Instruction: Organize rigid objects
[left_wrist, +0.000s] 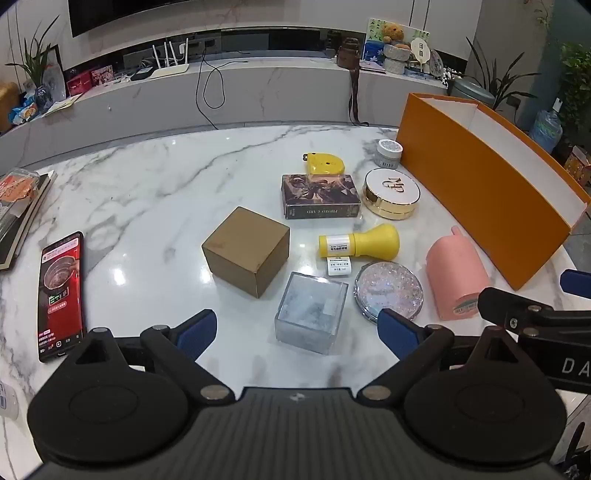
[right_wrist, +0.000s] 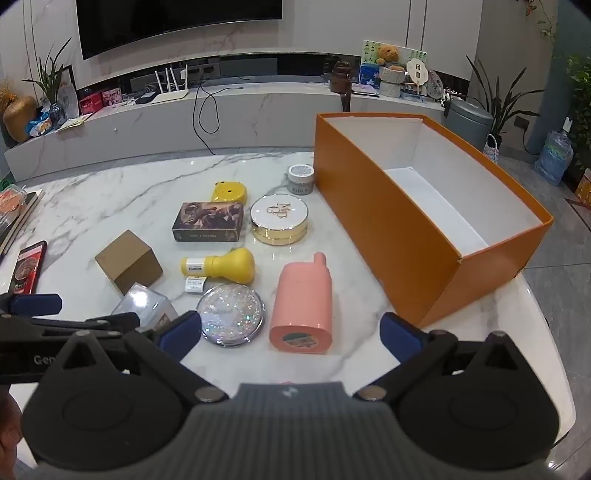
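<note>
Left gripper (left_wrist: 297, 328) fingers wide open, holding nothing, over clear cube (left_wrist: 312, 312), right gripper (right_wrist: 291, 330) fingers wide open, empty, near pink bottle (right_wrist: 303, 306), small things on marble bench (left_wrist: 147, 192) beside empty orange box (right_wrist: 388, 229).

Each gripper, the left gripper (left_wrist: 297, 330) and the right gripper (right_wrist: 291, 334), has a black ribbed body, round hubs and silver pivot screws. Blue pads (left_wrist: 195, 332) face the fingers. White lettering marks the arm at the lower right of the left view.

A long low marble-fronted console (right_wrist: 229, 110) is running along the far wall. Above it a dark television (right_wrist: 177, 26) is hanging; potted plants (right_wrist: 48, 81) are standing at its ends, and grey floor tiles (right_wrist: 565, 236) are showing to its right.
</note>
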